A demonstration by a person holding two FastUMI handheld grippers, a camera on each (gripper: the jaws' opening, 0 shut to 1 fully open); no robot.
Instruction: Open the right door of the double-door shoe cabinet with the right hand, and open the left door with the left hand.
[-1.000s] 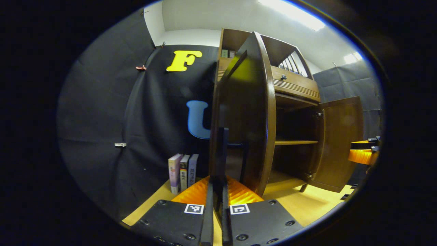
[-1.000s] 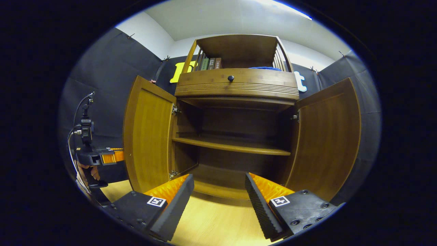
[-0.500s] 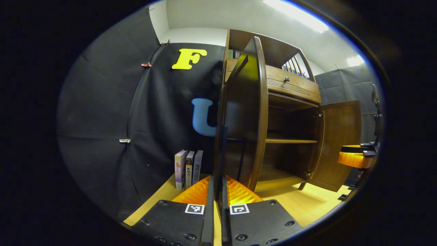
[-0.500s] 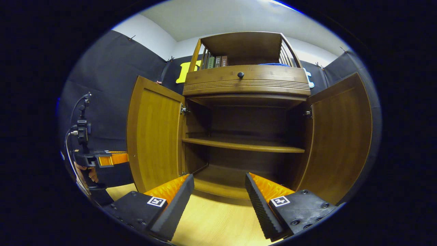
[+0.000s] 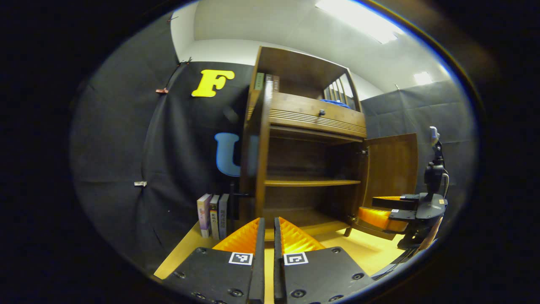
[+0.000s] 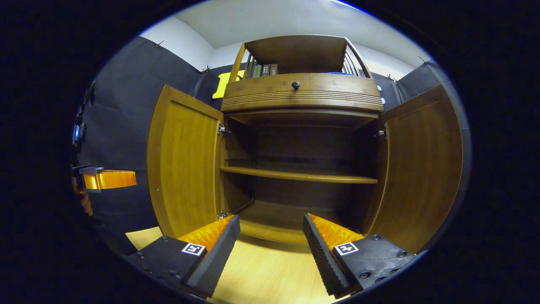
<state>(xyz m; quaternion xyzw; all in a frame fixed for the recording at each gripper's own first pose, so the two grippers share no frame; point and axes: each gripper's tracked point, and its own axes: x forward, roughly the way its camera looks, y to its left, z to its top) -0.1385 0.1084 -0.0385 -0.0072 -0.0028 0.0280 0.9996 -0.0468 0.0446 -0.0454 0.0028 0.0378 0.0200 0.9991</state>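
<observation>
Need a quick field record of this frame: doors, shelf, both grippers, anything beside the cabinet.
cabinet: brown wooden double-door shoe cabinet, on a light wooden floor
left door: swung wide open
right door: swung wide open
inner shelf: bare
left gripper: fingers nearly together, holding nothing, clear of the door
right gripper: open, empty, facing the cabinet's inside
beside cabinet: three upright books on its left

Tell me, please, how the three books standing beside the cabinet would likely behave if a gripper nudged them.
The books stand upright on the floor with no bookend visible on their outer side, so they would probably topple that way like dominoes. The cabinet beside them should stop a fall the other way. They look thin and stiff, so likely light and easily slid on the smooth floor.
</observation>
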